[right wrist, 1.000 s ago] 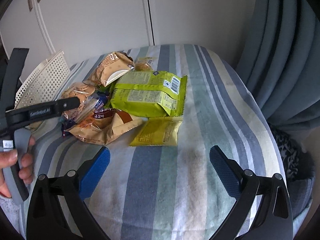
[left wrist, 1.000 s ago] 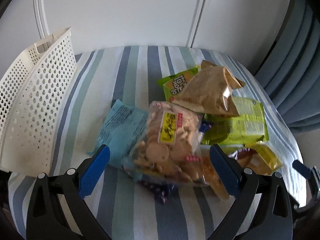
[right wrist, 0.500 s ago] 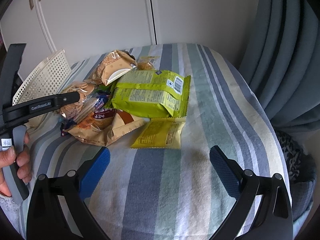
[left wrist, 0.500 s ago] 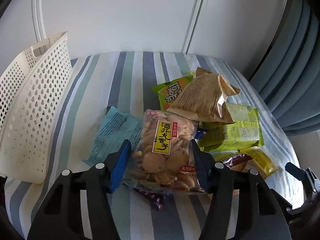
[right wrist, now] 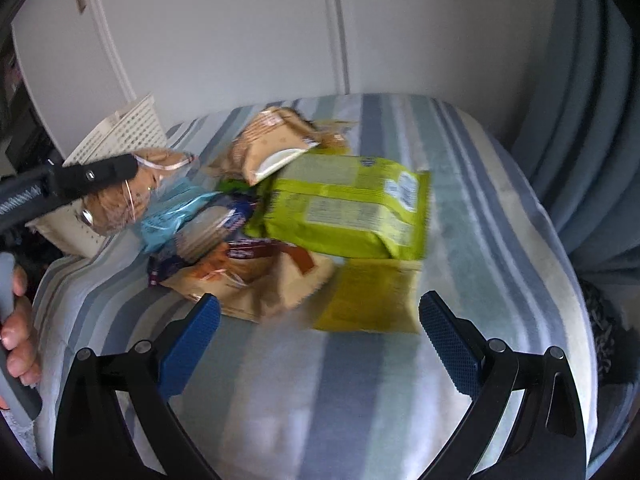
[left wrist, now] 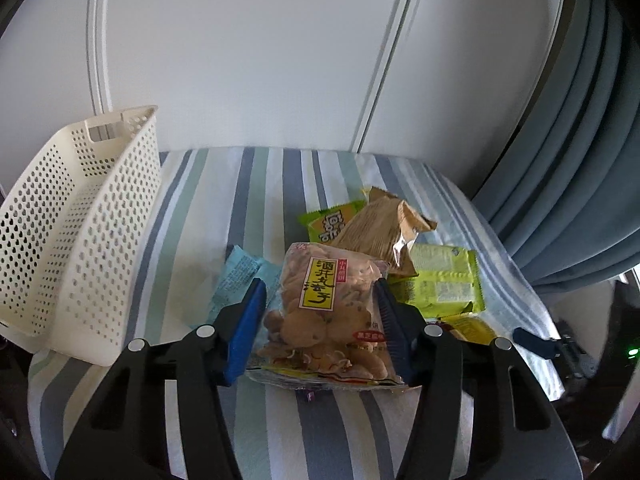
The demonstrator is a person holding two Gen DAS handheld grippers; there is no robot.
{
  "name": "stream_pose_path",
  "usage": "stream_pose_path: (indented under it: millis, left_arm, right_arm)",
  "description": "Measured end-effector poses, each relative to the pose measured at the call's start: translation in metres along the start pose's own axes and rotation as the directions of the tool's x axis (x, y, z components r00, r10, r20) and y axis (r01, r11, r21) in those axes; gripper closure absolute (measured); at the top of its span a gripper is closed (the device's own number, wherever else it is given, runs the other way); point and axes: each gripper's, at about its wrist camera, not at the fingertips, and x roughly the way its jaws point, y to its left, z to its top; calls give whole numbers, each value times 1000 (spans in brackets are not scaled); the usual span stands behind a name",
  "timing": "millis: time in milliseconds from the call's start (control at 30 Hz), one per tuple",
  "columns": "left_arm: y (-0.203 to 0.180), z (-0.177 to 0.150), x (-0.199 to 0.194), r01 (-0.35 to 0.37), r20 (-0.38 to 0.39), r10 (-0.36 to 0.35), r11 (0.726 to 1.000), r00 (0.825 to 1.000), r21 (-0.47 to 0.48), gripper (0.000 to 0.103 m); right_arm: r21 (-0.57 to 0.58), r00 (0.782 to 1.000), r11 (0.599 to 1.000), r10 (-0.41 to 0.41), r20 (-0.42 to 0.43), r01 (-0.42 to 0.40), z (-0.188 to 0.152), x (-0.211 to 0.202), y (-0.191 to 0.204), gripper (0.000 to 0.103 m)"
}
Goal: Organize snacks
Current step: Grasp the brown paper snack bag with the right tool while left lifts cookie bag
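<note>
Left hand-held gripper (left wrist: 320, 320): its two blue pads are pressing in on either side of the clear cookie bag (left wrist: 326, 312), clamping it.
Cookie bag: it is sitting squarely between the left pads, its yellow label facing the camera and its lower seam hanging just below them; in the right wrist view the same bag (right wrist: 128, 196) is showing raised off the cloth, gripped at the tip of the black finger.
Striped cloth (left wrist: 248, 208): it is covering the surface that is carrying all the snacks.
White basket (left wrist: 80, 232): it is standing on the cloth to the left of the cookie bag, apart from it, its perforated wall facing the bag.
Light blue packet (left wrist: 240, 284): it is lying flat just left of and behind the cookie bag, between the bag and the basket.
Tan bag (left wrist: 380, 228): it is resting behind and to the right of the cookie bag, overlapping a small green packet (left wrist: 328, 224).
Large green bag (right wrist: 348, 212): it is lying right of the cookie bag, in the middle of the pile.
Yellow packet (right wrist: 372, 296): it is lying flat in front of the large green bag, touching its edge.
Right hand-held gripper (right wrist: 320, 332): its pads are standing wide apart over bare cloth, gripping nothing, near the yellow packet and well right of the cookie bag.
Person's hand (right wrist: 18, 332): its fingers are wrapping the left tool's grey handle at the left edge of the right wrist view.
</note>
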Motion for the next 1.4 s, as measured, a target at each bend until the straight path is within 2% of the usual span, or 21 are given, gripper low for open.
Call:
stream_pose_path:
  millis: [267,300,333,533,600,633,667,733,833,933,1067,1167,1267,1300,1367,1400]
  left_arm:
    - [12,12,-20,-32,48,32,999,998,-2,46]
    - [14,13,-23,-36,54,36,999,998,-4,47]
    - [17,14,-27,-39,64,39,999,997,-6,55]
    - [33,22,-40,-34,80,35,999,996,-23,56]
    - [37,21,-39,-9,68,11,1000,998,-30,45]
    - [38,20,-38,-1,58,3,999,998,-36,27]
    - [38,18,-35,-8,52,10,999,999,-36,14]
    - [35,13,-31,-33,41,34,999,999,-11,14]
    - [31,2,-22,-38,-5,38,999,999,11,13]
    - [27,-9,-9,-64,-46,66,997,997,45,13]
    - [33,-22,9,-103,-89,107,994,990,47,13]
    - [44,-27,21,-112,-120,113,994,986,16,13]
    - [51,-30,29,-101,-135,99,995,986,-11,13]
    - [53,-31,32,-101,-142,97,995,985,-20,16]
    - [57,-33,38,-99,-159,92,994,983,-38,39]
    - [59,-33,41,-108,-167,100,993,981,-43,39]
  right_arm:
    - [-53,996,997,50,-77,-54,18,27,35,5]
    - [-59,995,997,48,-84,-53,19,29,39,5]
    - [-59,994,996,54,-91,-60,21,31,42,5]
    - [-53,994,997,46,-99,-51,20,29,51,5]
    - [-17,992,996,84,-89,-86,18,24,50,5]
    - [1,989,994,112,-92,-113,19,23,51,5]
    - [5,988,993,122,-94,-122,19,24,53,5]
    - [-21,989,993,111,-98,-114,20,26,62,5]
    - [-86,994,996,22,-103,-31,22,36,73,5]
    - [-103,989,994,-39,-140,25,22,52,75,5]
    - [-122,983,991,-69,-169,49,23,65,70,5]
    - [-90,982,996,-43,-182,27,26,68,61,5]
    - [-96,987,995,-33,-160,18,29,64,57,13]
    - [-101,987,995,-33,-157,17,29,62,56,15]
    - [-111,988,994,-39,-150,22,28,61,55,20]
    - [-118,989,992,-49,-143,32,27,60,55,24]
